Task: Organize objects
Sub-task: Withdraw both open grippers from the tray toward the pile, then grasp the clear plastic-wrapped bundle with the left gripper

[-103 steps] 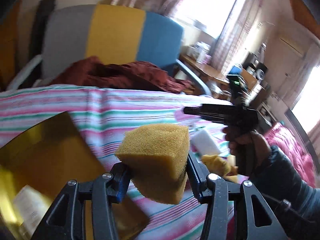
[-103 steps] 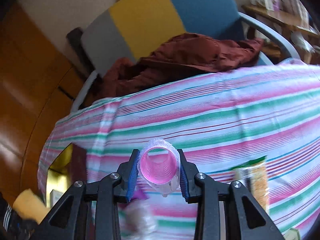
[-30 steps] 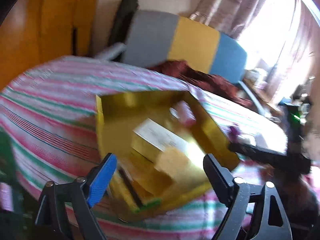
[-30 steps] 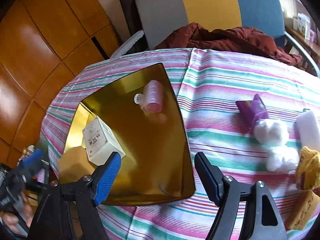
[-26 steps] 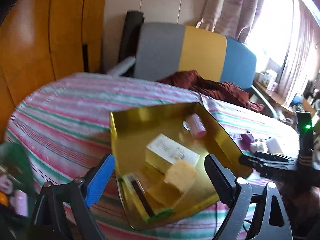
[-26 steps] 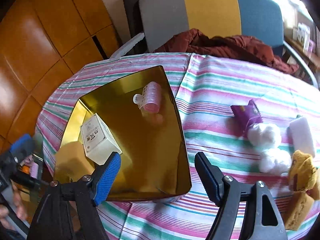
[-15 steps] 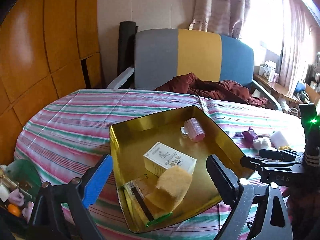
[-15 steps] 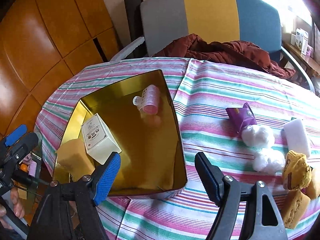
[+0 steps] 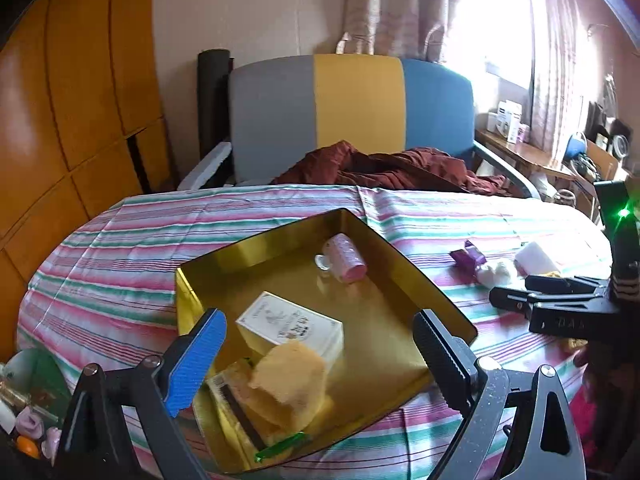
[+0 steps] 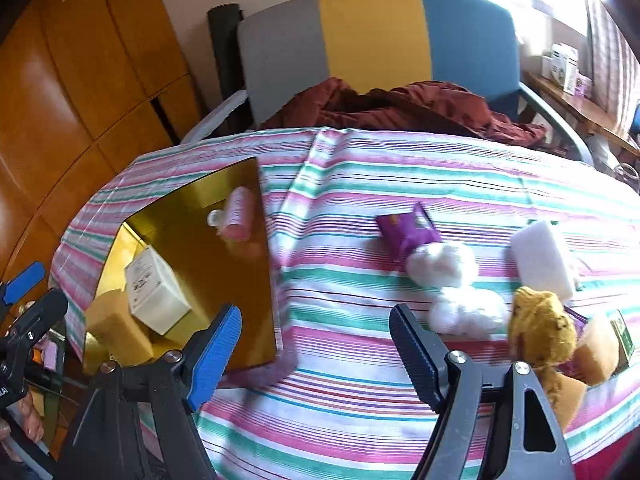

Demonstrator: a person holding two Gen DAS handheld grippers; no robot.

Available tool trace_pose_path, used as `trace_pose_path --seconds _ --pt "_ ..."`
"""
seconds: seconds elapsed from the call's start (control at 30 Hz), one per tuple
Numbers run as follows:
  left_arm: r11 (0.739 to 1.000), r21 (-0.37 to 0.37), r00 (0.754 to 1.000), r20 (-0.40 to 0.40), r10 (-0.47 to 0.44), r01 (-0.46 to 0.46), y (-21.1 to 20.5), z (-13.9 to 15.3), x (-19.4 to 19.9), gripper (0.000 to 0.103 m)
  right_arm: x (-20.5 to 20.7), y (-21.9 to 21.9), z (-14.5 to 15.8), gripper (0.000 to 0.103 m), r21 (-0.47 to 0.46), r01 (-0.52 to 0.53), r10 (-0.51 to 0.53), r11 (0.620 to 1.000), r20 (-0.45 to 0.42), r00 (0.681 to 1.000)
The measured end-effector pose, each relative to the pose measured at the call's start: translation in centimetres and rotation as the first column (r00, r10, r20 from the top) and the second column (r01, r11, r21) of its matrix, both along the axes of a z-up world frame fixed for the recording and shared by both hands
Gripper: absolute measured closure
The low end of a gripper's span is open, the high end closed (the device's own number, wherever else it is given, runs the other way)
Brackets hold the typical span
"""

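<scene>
**A:** How far along am I with the tidying?

**B:** Partway, I'd judge. The gold tray (image 9: pixel 404 268) on the left of the table already holds four things: a pink hair roller (image 9: pixel 345 258) at its far end, a white carton (image 9: pixel 290 326) in the middle, a yellow sponge (image 9: pixel 290 380) against the carton's near side, and a flat packet (image 9: pixel 236 400) partly under the sponge.

**A:** And what's left?

**B:** On the right of the striped tablecloth (image 10: pixel 360 176), well apart from the tray: a purple sachet (image 10: pixel 406 232), two cotton balls (image 10: pixel 444 264) touching it, a white foam block (image 10: pixel 542 258), a mustard knitted piece (image 10: pixel 540 328) and another sponge (image 10: pixel 596 350) at the near right.

**A:** Materials?

**B:** The tray is mirror-shiny metal with low walls. The sponges look porous and soft, the cotton fluffy, the carton crisp card, the sachet glossy foil.

**A:** My grippers?

**B:** Left gripper (image 9: pixel 316 354) has its jaws spread wide above the tray's near end, nothing between them. Right gripper (image 10: pixel 316 346) is also parted and empty, over bare cloth between the tray and the loose items.
</scene>
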State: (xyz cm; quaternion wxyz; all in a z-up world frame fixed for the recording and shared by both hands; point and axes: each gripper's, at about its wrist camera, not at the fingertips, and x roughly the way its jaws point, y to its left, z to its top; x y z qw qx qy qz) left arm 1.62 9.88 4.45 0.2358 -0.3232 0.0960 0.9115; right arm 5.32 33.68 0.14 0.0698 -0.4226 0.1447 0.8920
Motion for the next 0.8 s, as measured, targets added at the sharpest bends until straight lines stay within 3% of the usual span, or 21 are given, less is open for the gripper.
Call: trace_pose_path --seconds 0.27,0.4,0.53,0.7,0.8 --pt "0.997 0.016 0.997 0.025 -0.078 0.077 2.1 0.1 0.4 0.008 2.2 4.6 -0.2 0.025 0.017 0.102 -0.102 0.995 0.015 0.995" --pt "0.993 0.011 0.993 0.024 -0.116 0.116 3.5 0.3 0.6 0.008 4.0 8.9 0.3 0.025 0.013 0.208 -0.208 0.978 0.012 0.978" --pt "0.987 -0.002 0.987 0.023 -0.16 0.16 5.3 0.3 0.9 0.008 6.4 13.9 0.9 0.023 -0.001 0.352 -0.352 0.936 -0.007 0.936" --pt "0.975 -0.021 0.974 0.043 -0.221 0.222 8.0 -0.2 1.1 0.008 9.7 19.7 -0.1 0.021 -0.045 0.531 -0.533 0.846 -0.016 0.846" --pt "0.965 -0.034 0.964 0.065 -0.256 0.259 10.1 -0.8 1.2 0.008 11.6 22.3 -1.2 0.021 -0.126 0.611 -0.617 0.782 -0.015 0.787"
